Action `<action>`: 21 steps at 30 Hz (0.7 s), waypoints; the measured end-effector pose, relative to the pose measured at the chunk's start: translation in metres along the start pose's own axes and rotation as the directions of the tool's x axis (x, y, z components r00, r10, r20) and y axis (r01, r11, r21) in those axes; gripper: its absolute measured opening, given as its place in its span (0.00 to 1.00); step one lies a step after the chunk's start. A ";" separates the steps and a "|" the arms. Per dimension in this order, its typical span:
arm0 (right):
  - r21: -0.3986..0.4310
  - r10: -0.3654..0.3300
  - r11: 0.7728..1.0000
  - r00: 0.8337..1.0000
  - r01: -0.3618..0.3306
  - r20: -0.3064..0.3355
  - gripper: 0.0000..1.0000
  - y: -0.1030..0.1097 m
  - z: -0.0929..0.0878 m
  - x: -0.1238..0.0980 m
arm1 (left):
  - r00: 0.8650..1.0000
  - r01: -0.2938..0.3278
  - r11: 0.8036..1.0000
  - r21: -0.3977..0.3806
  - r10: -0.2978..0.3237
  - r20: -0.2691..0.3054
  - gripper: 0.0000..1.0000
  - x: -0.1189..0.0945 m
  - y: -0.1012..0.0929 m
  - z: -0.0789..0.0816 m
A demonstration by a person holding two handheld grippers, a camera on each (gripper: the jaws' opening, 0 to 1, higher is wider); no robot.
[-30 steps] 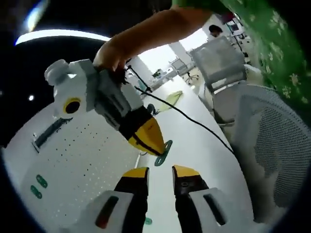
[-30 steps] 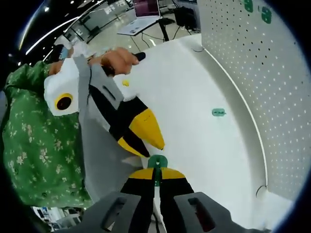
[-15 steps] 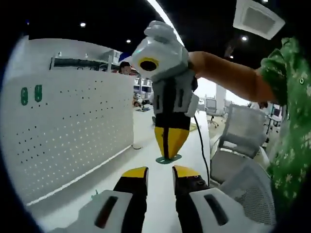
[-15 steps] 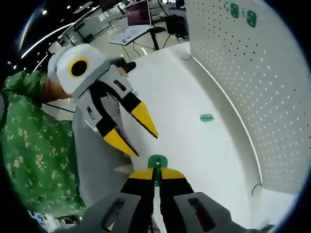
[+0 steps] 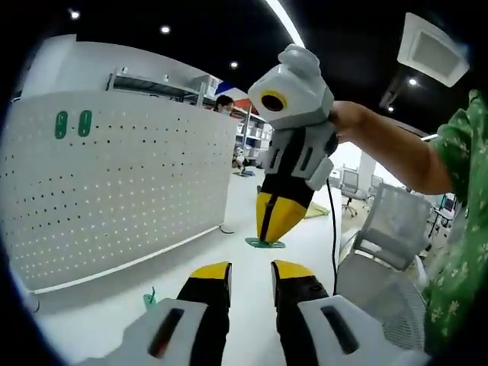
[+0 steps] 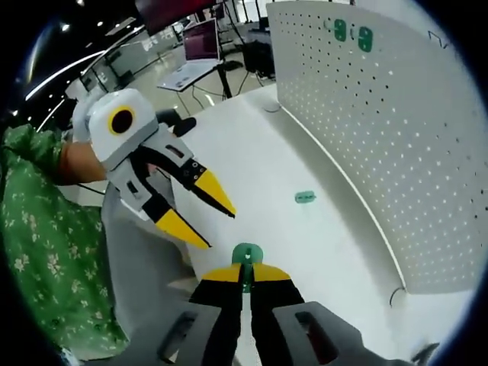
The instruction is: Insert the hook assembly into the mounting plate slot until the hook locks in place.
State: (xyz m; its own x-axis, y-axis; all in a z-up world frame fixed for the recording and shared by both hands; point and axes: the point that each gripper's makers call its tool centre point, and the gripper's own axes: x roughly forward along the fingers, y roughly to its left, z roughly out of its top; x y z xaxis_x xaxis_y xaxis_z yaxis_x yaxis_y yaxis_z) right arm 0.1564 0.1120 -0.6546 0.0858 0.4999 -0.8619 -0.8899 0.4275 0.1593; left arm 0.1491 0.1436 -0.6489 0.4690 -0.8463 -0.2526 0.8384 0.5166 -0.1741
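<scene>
While the right claw (image 6: 245,276) pinches a green hook (image 6: 246,255), the left claw (image 6: 200,215) hangs parted over the white bench (image 6: 282,229) beside the pegboard (image 6: 381,152).

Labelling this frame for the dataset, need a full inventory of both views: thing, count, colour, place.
Hook piece: 1, green, clamped between the right gripper's jaws.
Pegboard: 1, white, perforated, upright along the table's far edge.
Hooks on pegboard: 2, green, side by side near its top.
Loose piece: 1, green, flat on the table near the pegboard's foot.
Table: 1, white.
Mesh chair: 1, grey, beside the table.
Sleeve: green, flowered.
Left gripper: yellow tips, jaws apart, empty.
Right gripper: yellow tips, shut on the hook piece.
</scene>
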 end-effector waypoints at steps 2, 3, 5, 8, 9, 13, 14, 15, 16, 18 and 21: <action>-0.003 -0.027 1.000 0.999 0.027 0.021 0.01 -0.003 0.003 -0.002 | 1.000 -0.005 1.000 0.004 0.004 0.001 0.22 -0.001 0.001 0.001; -0.001 -0.034 0.999 0.999 0.034 0.034 0.01 -0.004 0.005 -0.003 | 1.000 -0.009 1.000 0.006 0.009 0.002 0.22 -0.002 0.002 0.001; 0.005 -0.037 0.999 0.998 0.037 0.054 0.01 -0.004 0.008 -0.004 | 1.000 -0.017 1.000 0.006 0.017 0.006 0.22 -0.003 0.004 0.003; 0.012 -0.070 0.998 0.993 0.069 0.093 0.01 -0.008 0.013 -0.006 | 0.999 -0.033 0.999 0.012 0.033 0.008 0.22 -0.004 0.008 0.005; 0.018 -0.081 0.997 0.991 0.079 0.106 0.01 -0.010 0.015 -0.007 | 0.999 -0.037 0.999 0.010 0.037 0.011 0.22 -0.004 0.009 0.005; 0.034 -0.115 0.993 0.982 0.111 0.148 0.01 -0.012 0.018 -0.008 | 0.998 -0.053 0.999 0.011 0.053 0.017 0.22 -0.006 0.013 0.008; 0.038 -0.130 0.991 0.979 0.126 0.156 0.01 -0.015 0.019 -0.009 | 0.998 -0.055 0.998 0.010 0.055 0.020 0.23 -0.007 0.014 0.009; 0.039 -0.151 0.988 0.975 0.147 0.161 0.01 -0.018 0.018 -0.009 | 0.998 -0.055 0.998 0.006 0.055 0.023 0.23 -0.008 0.015 0.010; 0.044 -0.160 0.987 0.973 0.155 0.167 0.01 -0.019 0.019 -0.009 | 0.998 -0.059 0.998 0.004 0.059 0.026 0.23 -0.010 0.017 0.010; 0.060 -0.164 0.986 0.968 0.156 0.190 0.01 -0.019 0.020 -0.010 | 0.998 -0.063 0.998 0.001 0.063 0.030 0.24 -0.012 0.019 0.012; 0.081 -0.187 0.981 0.958 0.173 0.218 0.01 -0.022 0.021 -0.011 | 0.997 -0.060 0.998 -0.001 0.060 0.040 0.28 -0.015 0.021 0.014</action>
State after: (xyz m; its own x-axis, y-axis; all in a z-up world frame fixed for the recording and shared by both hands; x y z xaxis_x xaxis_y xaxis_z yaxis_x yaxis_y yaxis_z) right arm 0.1844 0.1131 -0.6380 0.3467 0.5631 -0.7501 -0.8221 0.5674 0.0460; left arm 0.1636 0.1647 -0.6350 0.5294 -0.8182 -0.2242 0.8085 0.5666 -0.1591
